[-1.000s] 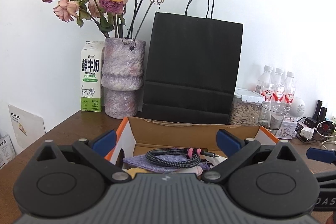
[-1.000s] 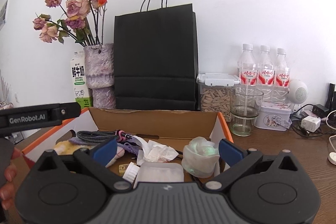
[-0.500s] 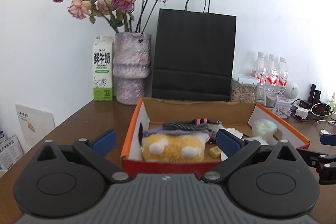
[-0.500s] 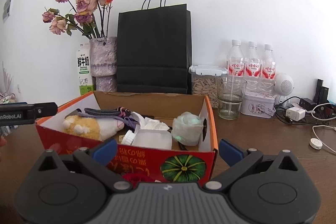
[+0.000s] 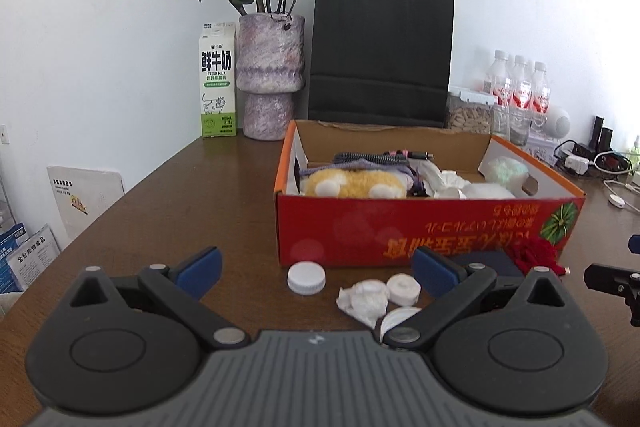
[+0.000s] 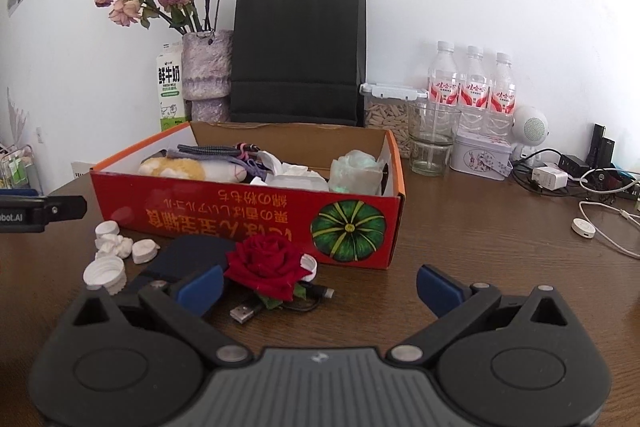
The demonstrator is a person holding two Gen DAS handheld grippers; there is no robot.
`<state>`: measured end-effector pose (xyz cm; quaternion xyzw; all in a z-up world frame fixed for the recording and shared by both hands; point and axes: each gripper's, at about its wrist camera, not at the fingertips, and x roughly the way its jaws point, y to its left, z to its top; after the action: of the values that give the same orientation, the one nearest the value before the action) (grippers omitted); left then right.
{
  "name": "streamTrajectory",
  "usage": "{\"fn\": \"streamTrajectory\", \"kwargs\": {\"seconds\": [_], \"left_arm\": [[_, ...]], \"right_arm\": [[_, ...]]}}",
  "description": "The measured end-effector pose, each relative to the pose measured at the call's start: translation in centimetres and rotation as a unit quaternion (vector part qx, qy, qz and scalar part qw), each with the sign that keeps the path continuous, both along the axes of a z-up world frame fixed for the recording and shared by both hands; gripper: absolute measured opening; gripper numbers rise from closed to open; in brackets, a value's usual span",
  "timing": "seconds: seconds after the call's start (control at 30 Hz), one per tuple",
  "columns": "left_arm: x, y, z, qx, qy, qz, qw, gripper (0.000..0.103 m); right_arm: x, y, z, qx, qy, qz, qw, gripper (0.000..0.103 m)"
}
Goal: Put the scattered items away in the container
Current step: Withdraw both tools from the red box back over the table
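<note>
Both grippers empty, jaws apart: left gripper (image 5: 316,269) hangs low over the bench (image 5: 192,195) short of the red cardboard box (image 5: 424,227); right gripper (image 6: 318,287) same, just back from the loose stuff. Box already holds a yellow plush (image 5: 352,183), braided cable (image 5: 376,158), crumpled tissues (image 5: 444,183) and a pale green wrapped lump (image 6: 356,167). Still out on the bench, all right in front of the box's near wall: two white bottle caps (image 6: 105,271) (image 6: 107,228), a tissue wad (image 6: 116,247), a small white tape roll (image 6: 145,251), a dark blue flat pouch (image 6: 188,255), a red fabric rose (image 6: 264,263) lying partly on the pouch, and a black USB cable (image 6: 280,303) under and beside the rose. Handling guess: everything light. Caps are stiff and a bit slippery, so pinch across the ribbed rim. Tissue wad is soft; squeeze anywhere. Rose is soft and crushable; better by the leaf base than the petals. Cable is floppy; take it mid-loop so the plugs don't drag. Pouch is flat; probably needs an edge pinch. Versus a second ago: both cameras were close over the open box looking into it; now both have pulled back and down, so the box front and the scattered items in front of it have come into view. Jaws apart then too. Task looks partly done, with about seven pieces left.
</note>
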<state>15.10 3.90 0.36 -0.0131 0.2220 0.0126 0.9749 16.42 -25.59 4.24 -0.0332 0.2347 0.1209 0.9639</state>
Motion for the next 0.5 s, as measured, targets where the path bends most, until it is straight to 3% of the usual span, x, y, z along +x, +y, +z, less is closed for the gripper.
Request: {"fn": "streamTrajectory", "kwargs": {"seconds": [0.5], "left_arm": [[-1.4,-0.3,-1.3,0.005,0.063,-0.028,0.9976,0.103]], "right_arm": [[-2.0,0.2,-1.5,-0.024,0.050,0.000,0.998,0.103]]}}
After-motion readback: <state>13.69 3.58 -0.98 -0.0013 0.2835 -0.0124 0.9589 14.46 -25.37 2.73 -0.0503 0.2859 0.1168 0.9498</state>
